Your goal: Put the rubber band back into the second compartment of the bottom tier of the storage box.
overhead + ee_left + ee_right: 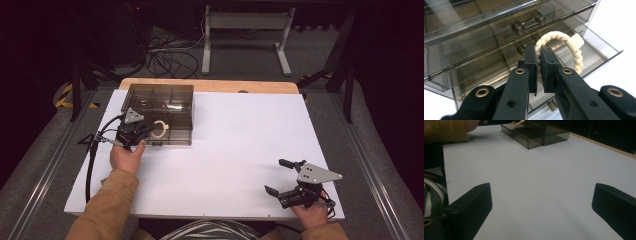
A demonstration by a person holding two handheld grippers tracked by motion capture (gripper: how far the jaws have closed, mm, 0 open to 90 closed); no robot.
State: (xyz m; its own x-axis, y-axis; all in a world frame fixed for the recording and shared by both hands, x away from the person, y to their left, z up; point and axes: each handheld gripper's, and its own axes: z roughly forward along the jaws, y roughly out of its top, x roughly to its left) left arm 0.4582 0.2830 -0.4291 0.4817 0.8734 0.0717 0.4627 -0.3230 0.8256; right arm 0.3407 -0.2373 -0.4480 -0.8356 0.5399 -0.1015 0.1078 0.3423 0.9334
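Left gripper view: left tool point(538, 71) clamped on rope ring point(564, 41) over the open drawer point(599, 53) of the smoky box point(160, 100); looks light, soft, floppy, so pinch the braid itself; right tool point(287, 177) apart, idle over tabletop point(240, 135).

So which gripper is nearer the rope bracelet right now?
Left. The left gripper grips the rope bracelet over the open drawer; the right gripper sits open, far across the table.
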